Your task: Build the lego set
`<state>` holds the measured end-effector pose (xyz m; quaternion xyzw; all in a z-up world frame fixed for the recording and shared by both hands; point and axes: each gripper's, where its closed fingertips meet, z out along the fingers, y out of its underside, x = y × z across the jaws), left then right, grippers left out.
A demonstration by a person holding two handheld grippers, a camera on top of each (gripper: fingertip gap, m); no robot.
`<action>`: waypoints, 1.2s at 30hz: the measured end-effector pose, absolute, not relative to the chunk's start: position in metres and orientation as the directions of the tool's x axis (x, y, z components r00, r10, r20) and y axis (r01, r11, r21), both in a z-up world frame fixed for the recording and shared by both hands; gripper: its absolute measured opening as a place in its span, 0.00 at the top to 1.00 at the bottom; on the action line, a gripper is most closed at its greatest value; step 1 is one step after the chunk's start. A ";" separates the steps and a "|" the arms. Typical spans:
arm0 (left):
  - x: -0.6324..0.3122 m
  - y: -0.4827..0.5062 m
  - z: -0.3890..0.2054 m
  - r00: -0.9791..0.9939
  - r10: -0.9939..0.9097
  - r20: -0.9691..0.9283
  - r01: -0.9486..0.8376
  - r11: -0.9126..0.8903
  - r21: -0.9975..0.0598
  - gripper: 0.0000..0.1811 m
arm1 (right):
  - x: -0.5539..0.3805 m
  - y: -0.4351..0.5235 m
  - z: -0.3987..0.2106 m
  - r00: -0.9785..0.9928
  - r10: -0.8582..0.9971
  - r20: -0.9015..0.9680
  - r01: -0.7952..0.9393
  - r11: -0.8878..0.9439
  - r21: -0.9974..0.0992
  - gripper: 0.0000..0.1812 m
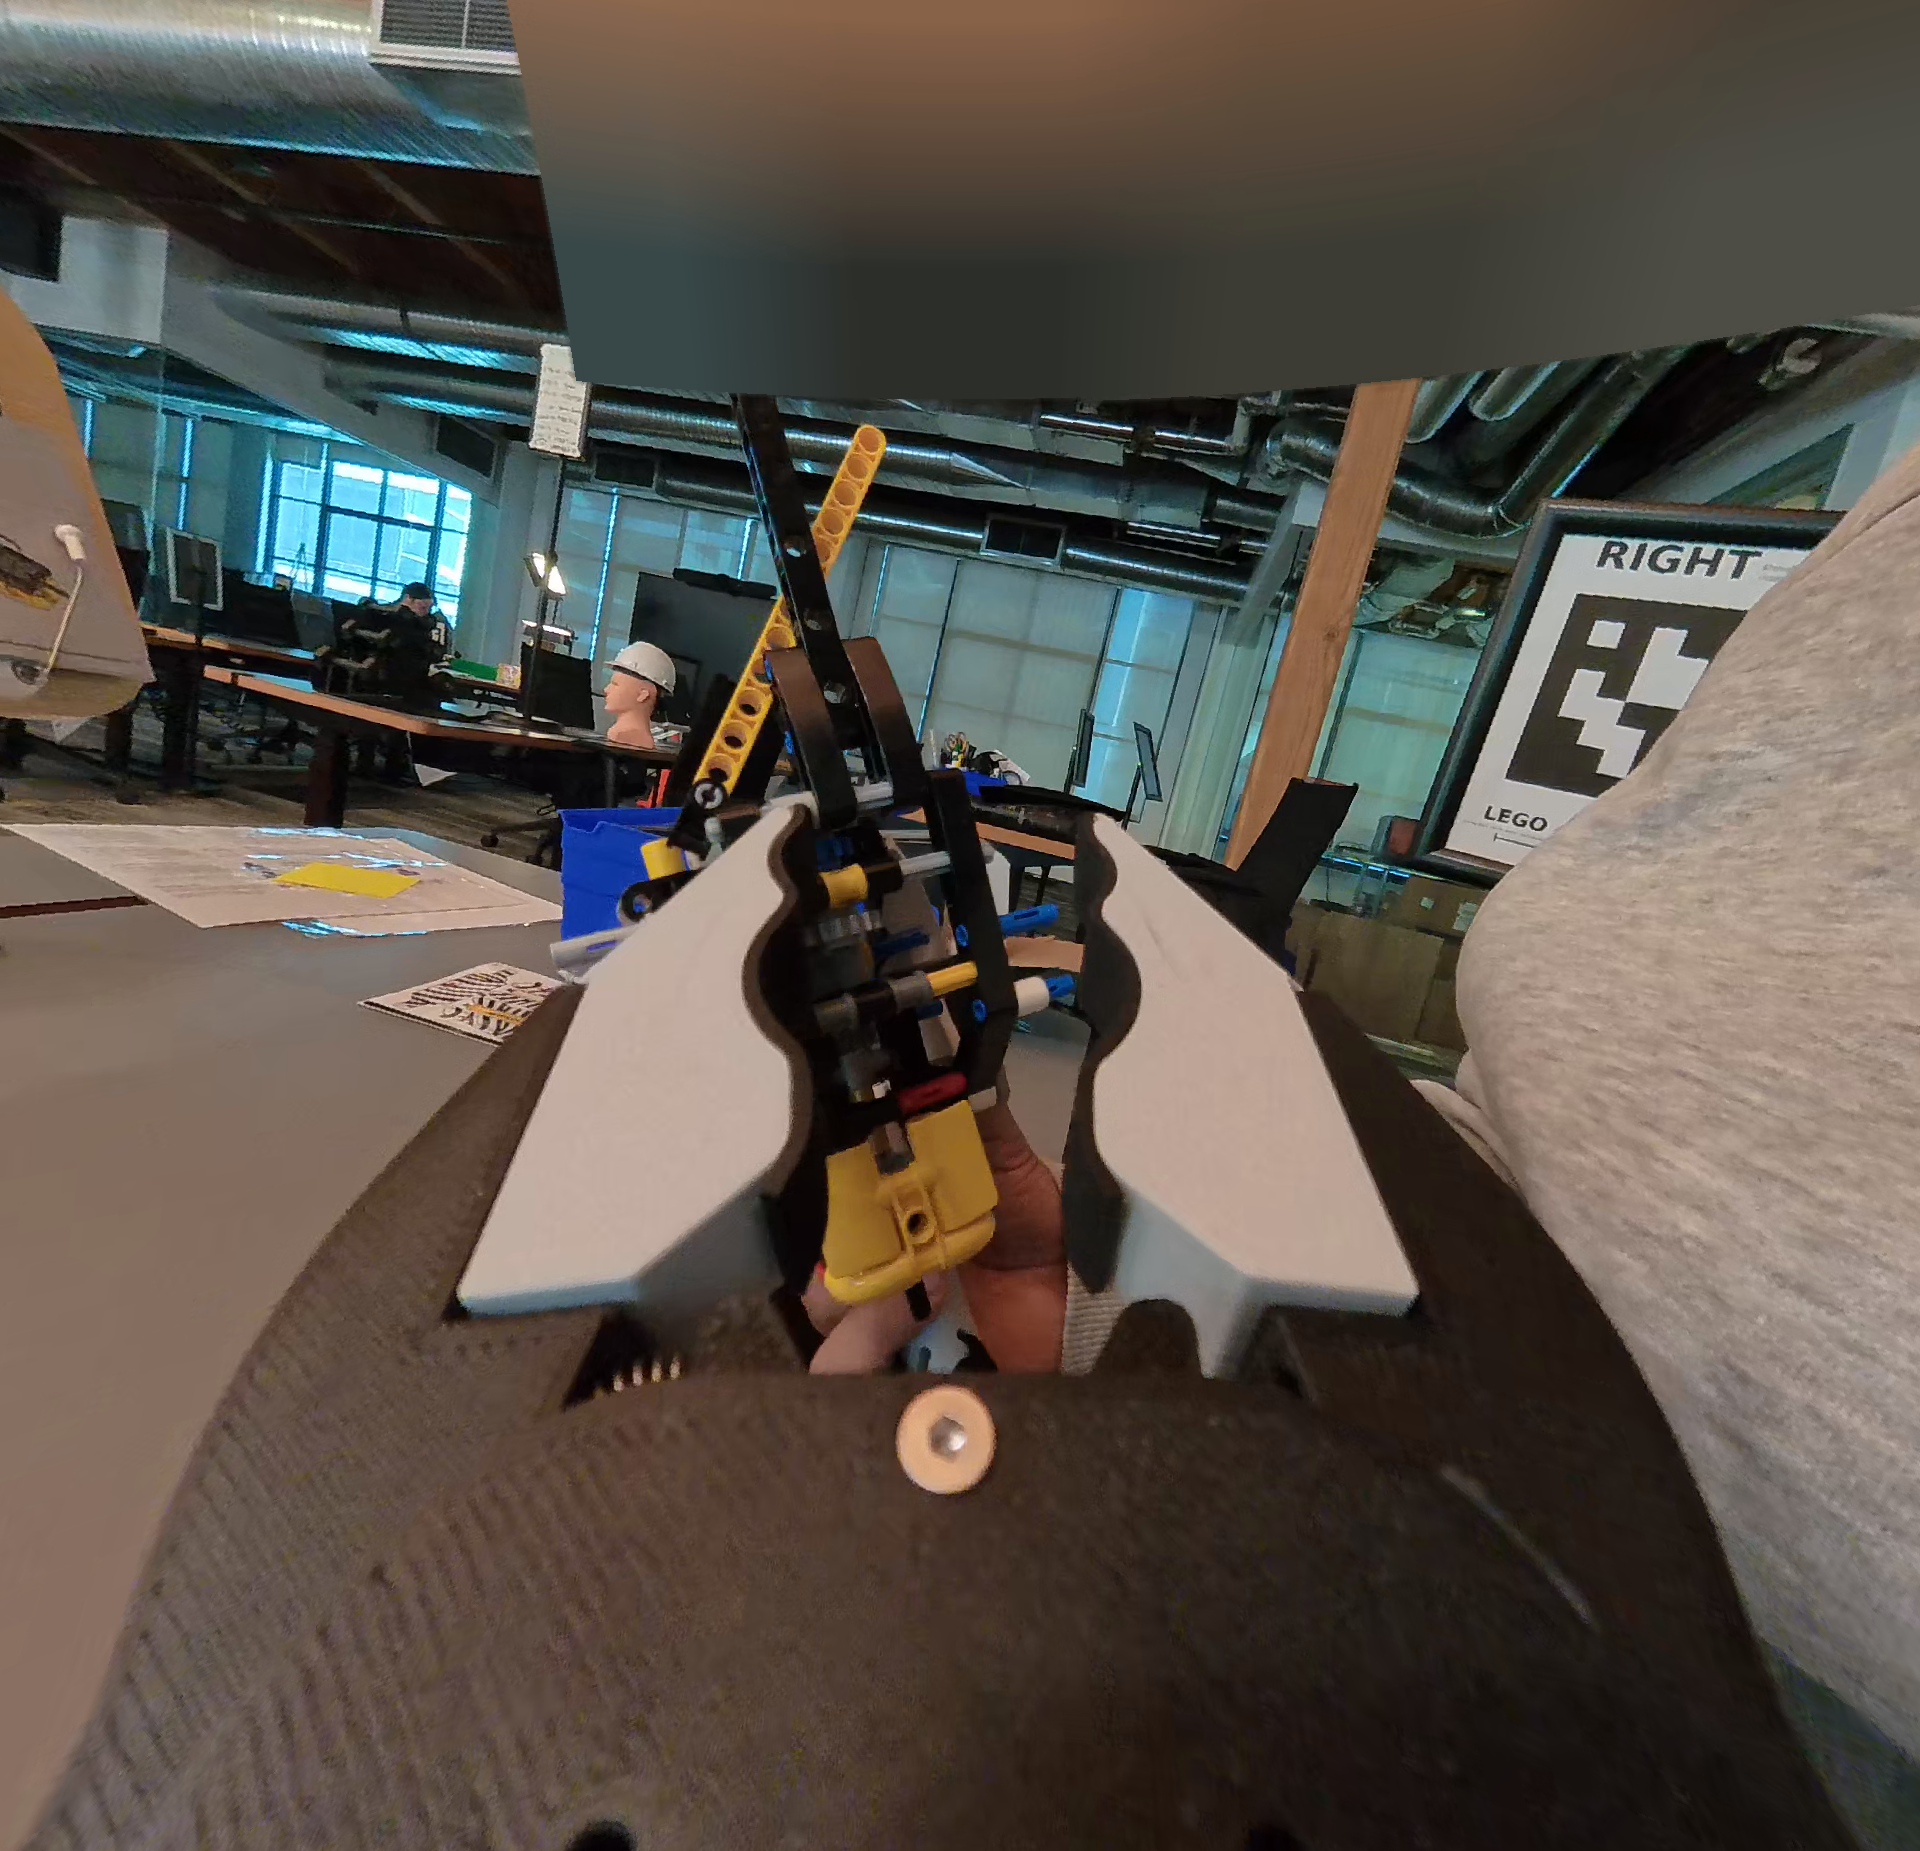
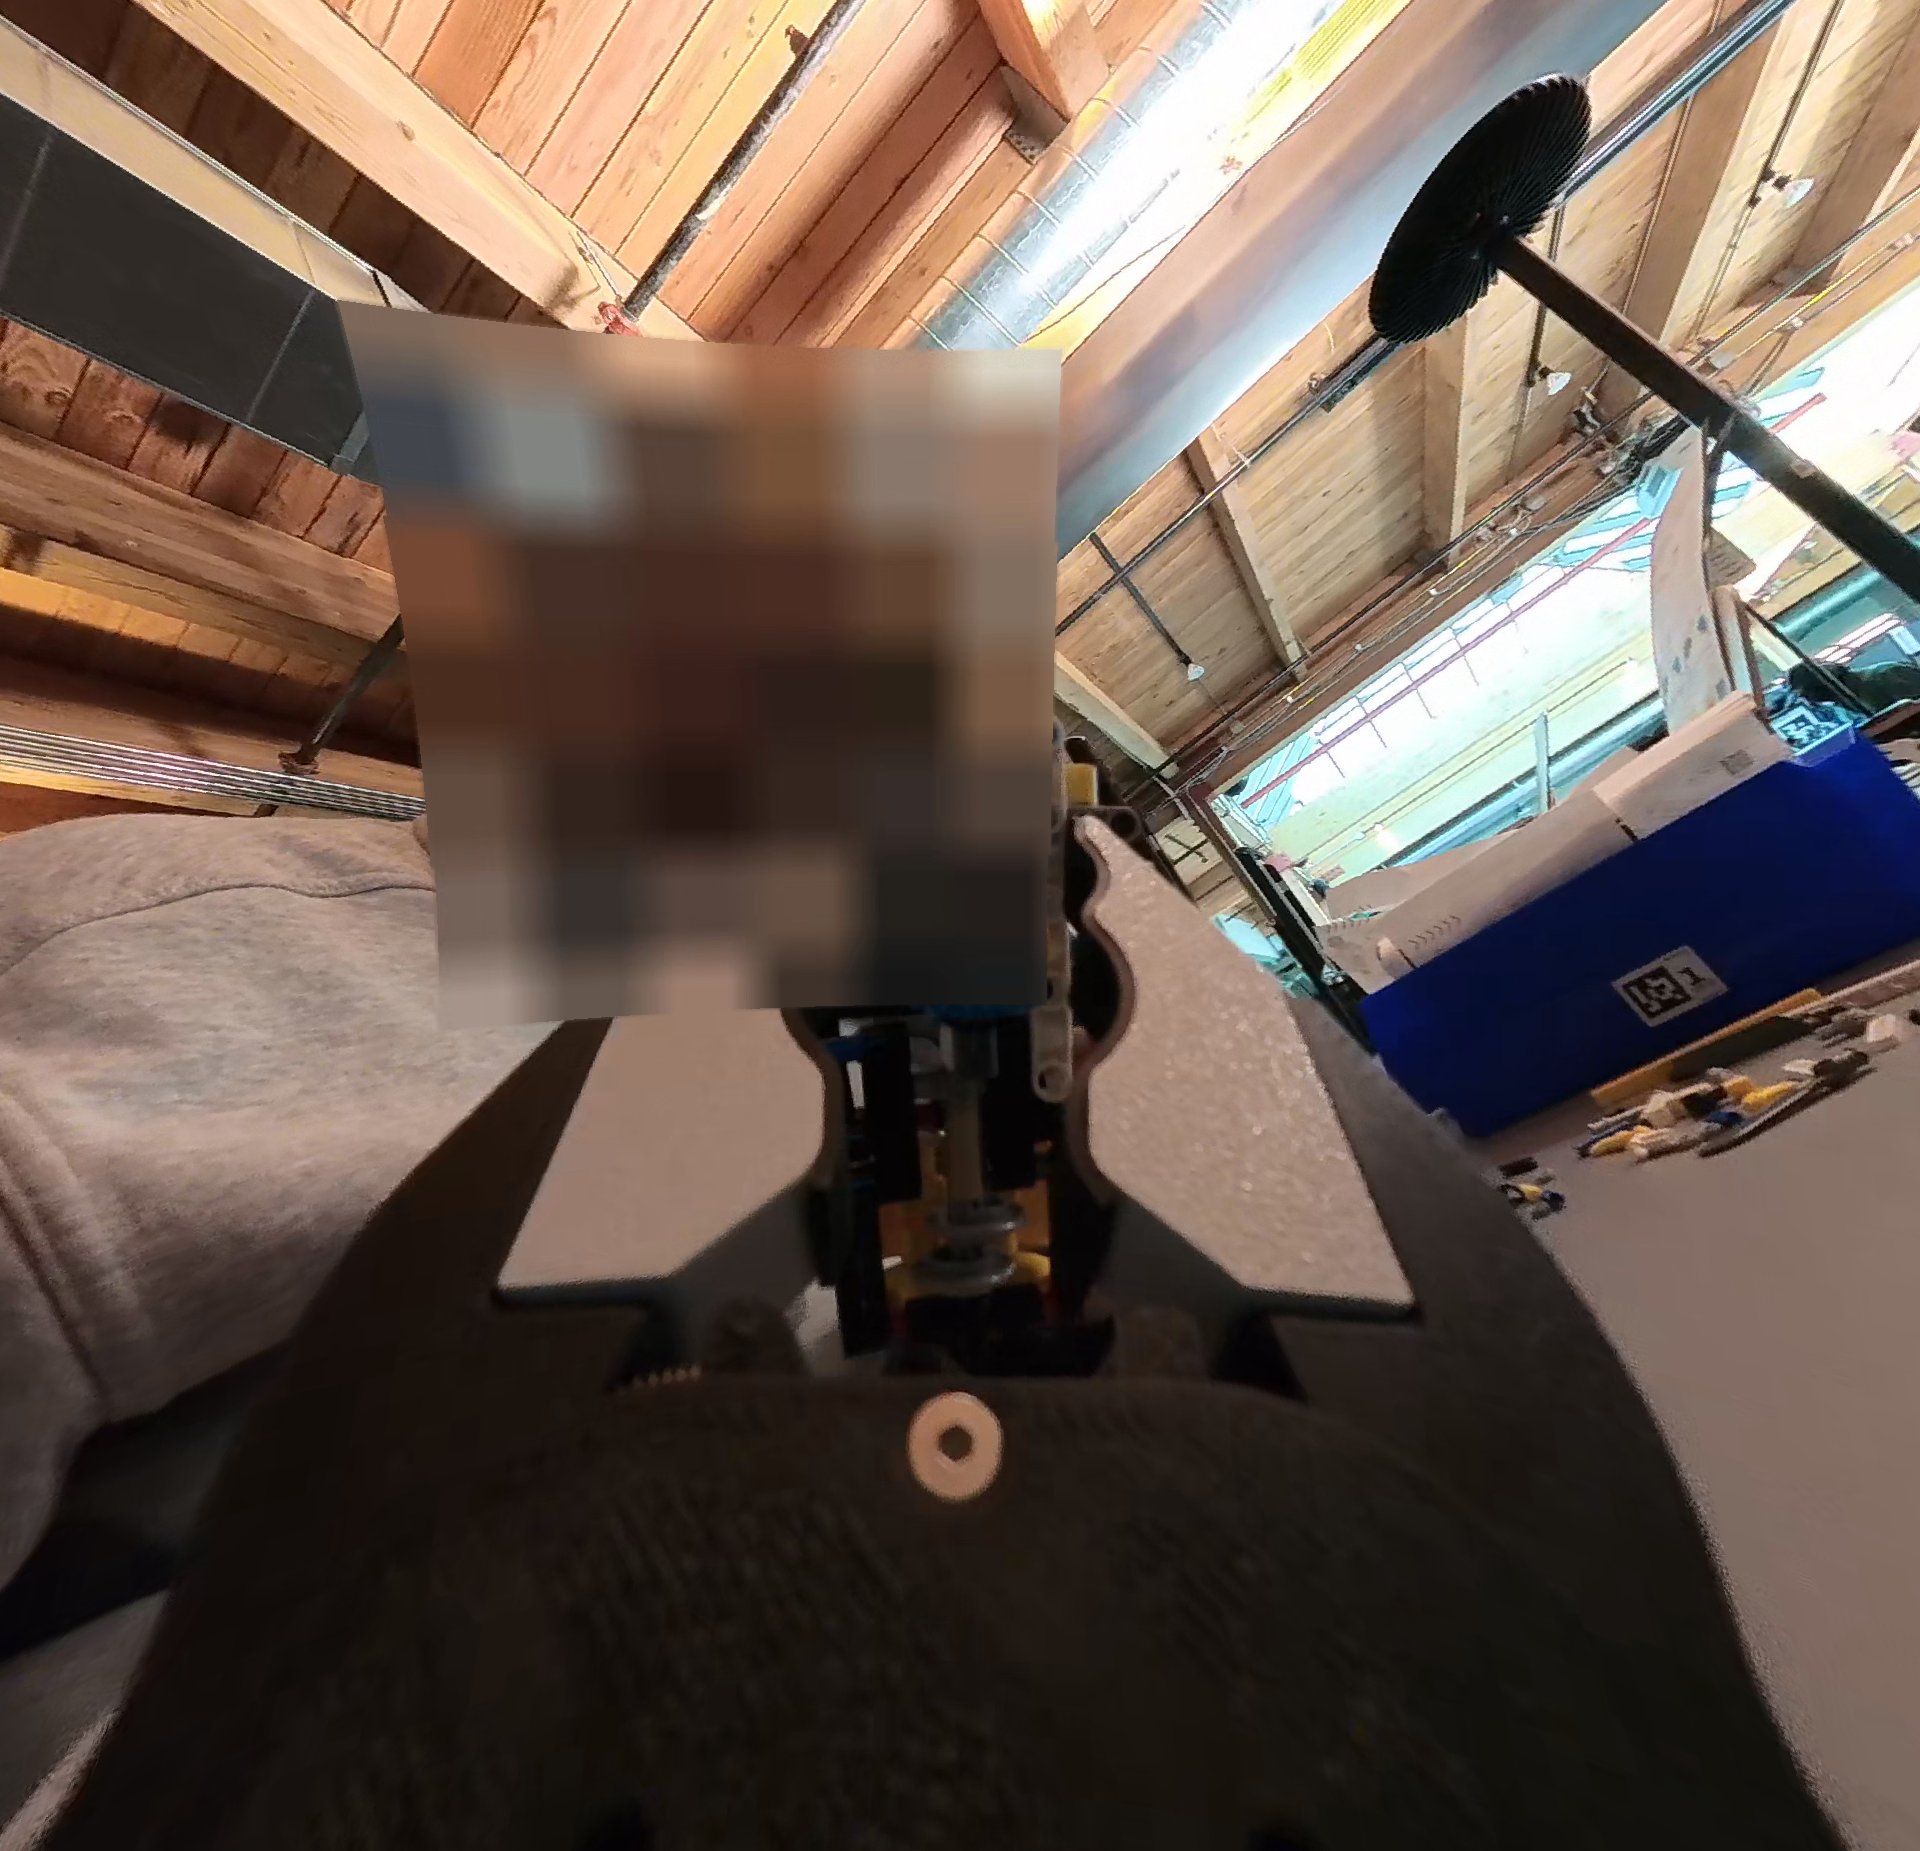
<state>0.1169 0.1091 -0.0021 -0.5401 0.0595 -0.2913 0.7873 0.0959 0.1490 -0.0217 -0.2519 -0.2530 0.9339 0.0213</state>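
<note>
A black and yellow lego model [image 1: 904, 1022] with a long yellow beam [image 1: 800, 617] sticking up stands between the fingers of my left gripper [image 1: 940, 835]. It rests against the left pad, and a gap shows at the right pad, so the jaws are open. A bare hand [image 1: 997, 1271] shows under the model's yellow end. In the right wrist view my right gripper [image 2: 951, 1032] is shut on the lego model [image 2: 935, 1157], whose black, yellow and grey parts fill the gap between the pads. A mosaic patch hides the model's upper part.
A blue bin [image 1: 597, 866], papers [image 1: 281, 876] and a printed sheet [image 1: 478, 1001] lie on the grey table [image 1: 208, 1126]. In the right wrist view a blue bin [image 2: 1610, 970] and several loose lego pieces [image 2: 1704, 1095] lie to the right. A grey sleeve [image 1: 1714, 970] is close by. Some 5 centimeters of space lies between my two pairs of fingers.
</note>
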 end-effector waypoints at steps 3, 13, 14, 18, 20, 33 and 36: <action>0.113 0.108 -0.001 0.827 -0.517 0.222 0.398 0.258 -0.880 0.73 | 0.097 0.147 -0.021 -0.879 0.152 -0.453 0.100 -0.869 -0.484 0.79; 0.109 0.109 -0.001 0.838 -0.497 0.224 0.394 0.269 -0.879 0.73 | 0.101 0.145 -0.019 -0.890 0.122 -0.438 0.118 -0.868 -0.482 0.79; 0.109 0.109 -0.002 0.839 -0.495 0.227 0.394 0.265 -0.880 0.74 | 0.101 0.145 -0.019 -0.891 0.119 -0.439 0.120 -0.869 -0.481 0.79; 0.108 0.111 -0.003 0.840 -0.488 0.238 0.398 0.254 -0.882 0.74 | 0.102 0.145 -0.019 -0.891 0.117 -0.439 0.123 -0.868 -0.481 0.79; 0.107 0.112 -0.004 0.841 -0.486 0.240 0.398 0.253 -0.882 0.74 | 0.102 0.145 -0.019 -0.891 0.116 -0.439 0.124 -0.868 -0.480 0.79; 0.108 0.113 -0.006 0.843 -0.480 0.243 0.394 0.243 -0.887 0.75 | 0.102 0.143 -0.019 -0.892 0.101 -0.440 0.140 -0.865 -0.483 0.79; 0.107 0.114 -0.006 0.843 -0.479 0.243 0.393 0.243 -0.887 0.76 | 0.102 0.143 -0.019 -0.892 0.100 -0.440 0.142 -0.864 -0.483 0.79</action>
